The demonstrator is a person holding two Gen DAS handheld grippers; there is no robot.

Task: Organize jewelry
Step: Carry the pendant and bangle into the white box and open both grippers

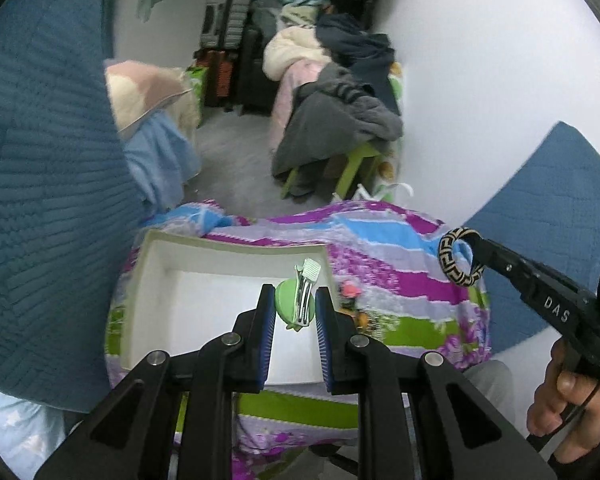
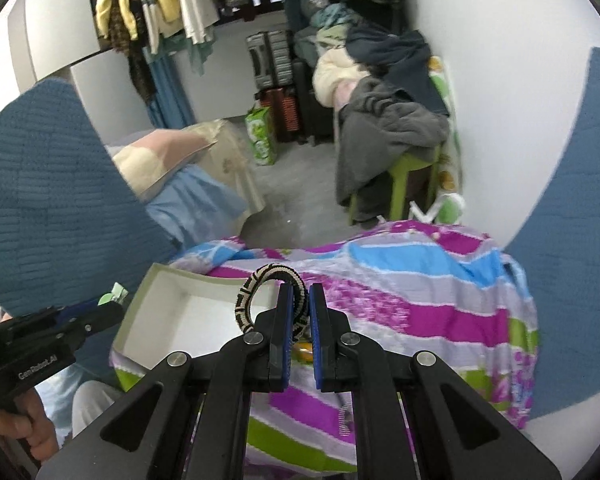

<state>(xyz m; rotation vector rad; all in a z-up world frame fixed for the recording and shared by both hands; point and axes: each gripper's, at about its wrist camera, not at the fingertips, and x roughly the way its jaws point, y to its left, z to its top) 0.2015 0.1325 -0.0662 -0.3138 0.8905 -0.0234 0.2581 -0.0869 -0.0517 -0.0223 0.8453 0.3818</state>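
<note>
Left gripper [image 1: 295, 307] held level over the white box [image 1: 156, 264], jaws clamped on a green hair clip [image 1: 298, 302]; right gripper [image 2: 297, 304] raised right of the box above the striped blanket [image 2: 420, 300], jaws pinching a black-and-cream patterned bangle [image 2: 260, 292].

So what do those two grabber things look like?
Both grabbers are black. The left gripper and right gripper each have two flat fingers lined with ribbed blue pads, joined by silver round pins. White letters mark their sides. A bare hand holds the right one's handle, with a thin black cable looping by.
</note>
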